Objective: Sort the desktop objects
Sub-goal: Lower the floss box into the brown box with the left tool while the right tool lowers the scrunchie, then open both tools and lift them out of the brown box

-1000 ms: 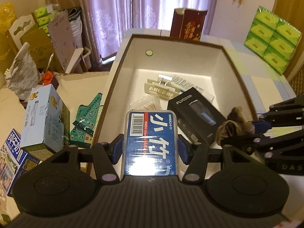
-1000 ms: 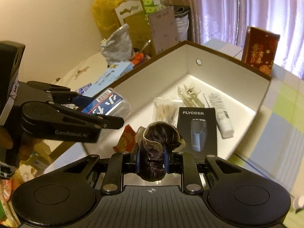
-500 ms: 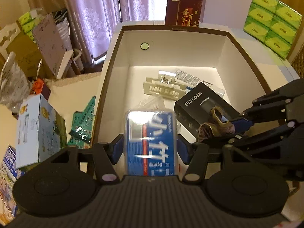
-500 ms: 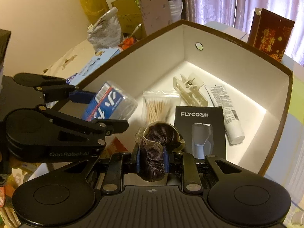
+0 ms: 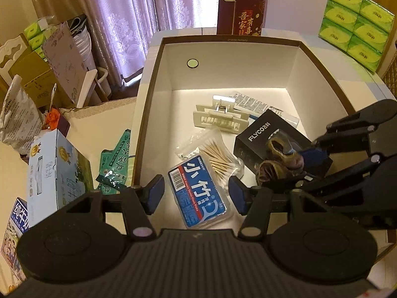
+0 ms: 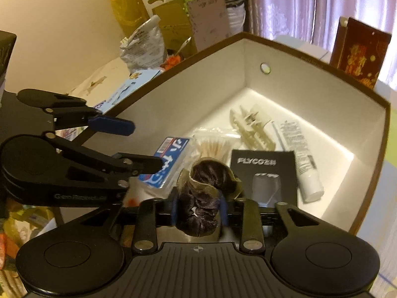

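blue-padded fingers (image 5: pixel 155 191) of the left gripper (image 5: pixel 196 193) are standing wide apart over the near end of the brown-rimmed white box (image 5: pixel 158 79), gripping nothing. blue floss-pick case (image 5: pixel 199 193) is lying flat on the box floor between those fingers, touching neither, its far edge overlapping the bag of cotton swabs (image 5: pixel 215 156). cream hair claw (image 5: pixel 219 119) is resting further in, toward the far wall, with a white tube (image 5: pixel 258 105) just behind it. black flyco carton (image 5: pixel 268 134) is lying to the right of the swabs, near the right wall. right gripper (image 6: pixel 198 211) is hanging over the near right part of the box, its fingers narrowed onto a dark brown scrunchie (image 6: pixel 203 198), which is pinched upright between the pads above the flyco carton, clear of the floor. red gift box (image 5: pixel 240 12) is standing outside, behind the far wall; green tissue packs (image 5: pixel 357 19) are stacked beyond the far right corner.
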The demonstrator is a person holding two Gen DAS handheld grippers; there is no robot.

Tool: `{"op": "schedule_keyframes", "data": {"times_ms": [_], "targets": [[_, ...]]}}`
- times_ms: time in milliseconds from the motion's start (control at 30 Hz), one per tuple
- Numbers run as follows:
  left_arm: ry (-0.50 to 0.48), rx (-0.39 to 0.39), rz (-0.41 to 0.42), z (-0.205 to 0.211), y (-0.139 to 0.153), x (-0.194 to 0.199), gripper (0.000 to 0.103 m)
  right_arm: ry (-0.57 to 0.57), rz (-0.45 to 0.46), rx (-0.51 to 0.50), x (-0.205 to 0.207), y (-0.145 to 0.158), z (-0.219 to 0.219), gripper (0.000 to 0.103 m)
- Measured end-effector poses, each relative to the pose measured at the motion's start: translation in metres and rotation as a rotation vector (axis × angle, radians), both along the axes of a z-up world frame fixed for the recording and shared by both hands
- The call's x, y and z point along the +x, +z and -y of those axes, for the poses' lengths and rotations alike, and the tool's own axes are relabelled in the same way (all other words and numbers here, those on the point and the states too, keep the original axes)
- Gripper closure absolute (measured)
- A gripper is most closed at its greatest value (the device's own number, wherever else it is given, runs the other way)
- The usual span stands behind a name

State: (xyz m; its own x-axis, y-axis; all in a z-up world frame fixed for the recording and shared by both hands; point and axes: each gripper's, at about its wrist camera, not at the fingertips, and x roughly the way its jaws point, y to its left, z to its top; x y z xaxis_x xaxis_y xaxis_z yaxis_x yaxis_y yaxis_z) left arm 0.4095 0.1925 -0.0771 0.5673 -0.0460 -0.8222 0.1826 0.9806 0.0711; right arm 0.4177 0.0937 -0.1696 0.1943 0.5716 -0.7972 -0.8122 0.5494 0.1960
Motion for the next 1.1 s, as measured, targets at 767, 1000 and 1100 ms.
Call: {"op": "schedule_keyframes", "data": {"times_ms": [767,1000,1100], "targets": [[0.019,-0.021,0.008,0.002,0.013,-0.022,0.034,-0.013,0.049,0.005,-0.019,0.022,0.023,0.025],[0.023,-0.035,0.021,0.003,0.021,-0.033,0.025,-0.053,0.097,0.002,-0.031,0.037,0.034,0.002],[0.024,-0.035,0.028,0.005,0.026,-0.038,0.018,-0.059,0.103,0.008,-0.036,0.041,0.041,0.002]]}}
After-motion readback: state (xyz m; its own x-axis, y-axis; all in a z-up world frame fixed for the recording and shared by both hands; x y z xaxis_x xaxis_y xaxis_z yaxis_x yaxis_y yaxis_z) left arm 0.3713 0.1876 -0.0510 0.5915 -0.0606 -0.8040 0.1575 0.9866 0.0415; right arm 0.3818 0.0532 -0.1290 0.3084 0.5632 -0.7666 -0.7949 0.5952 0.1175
